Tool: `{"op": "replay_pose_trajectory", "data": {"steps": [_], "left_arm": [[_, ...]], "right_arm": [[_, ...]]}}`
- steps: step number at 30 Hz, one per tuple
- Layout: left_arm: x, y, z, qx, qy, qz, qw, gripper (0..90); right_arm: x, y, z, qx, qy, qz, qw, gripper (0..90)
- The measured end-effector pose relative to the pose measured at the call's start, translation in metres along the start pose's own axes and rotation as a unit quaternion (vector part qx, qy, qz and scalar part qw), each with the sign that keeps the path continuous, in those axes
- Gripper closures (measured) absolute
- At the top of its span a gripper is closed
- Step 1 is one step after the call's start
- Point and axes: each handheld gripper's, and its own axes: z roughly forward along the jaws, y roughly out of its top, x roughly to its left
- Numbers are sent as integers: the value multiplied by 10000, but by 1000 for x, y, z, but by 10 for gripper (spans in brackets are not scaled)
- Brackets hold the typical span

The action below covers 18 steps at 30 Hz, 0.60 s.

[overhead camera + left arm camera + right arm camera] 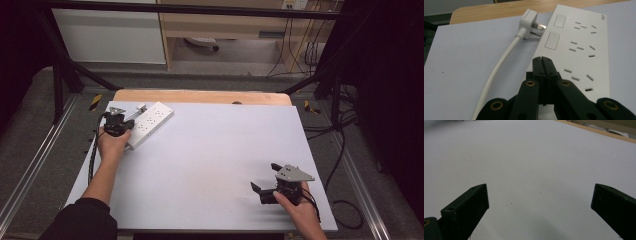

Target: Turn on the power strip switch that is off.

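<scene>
White tabletop (210,165) wide open mid-span; left hand-held gripper (541,60) pressed together over power strip (579,47) near far-left edge; right hand-held gripper (539,197) spread.

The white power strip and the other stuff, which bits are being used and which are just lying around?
In use:
- flat white plastic power strip, with the shut left gripper over its near edge
- white plug on its thick white cable, lying unplugged beside the strip

Just there:
- open right gripper, over the bare pale grey table mat
- wooden table edge
- black floor cables
</scene>
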Motion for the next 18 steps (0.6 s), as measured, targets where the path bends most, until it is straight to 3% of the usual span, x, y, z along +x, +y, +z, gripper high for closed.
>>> {"op": "replay_pose_trajectory", "data": {"steps": [18], "left_arm": [[1, 3, -6, -127, 35, 21, 9999, 900]], "right_arm": [[0, 0, 0, -8, 2, -6, 10000, 19]]}}
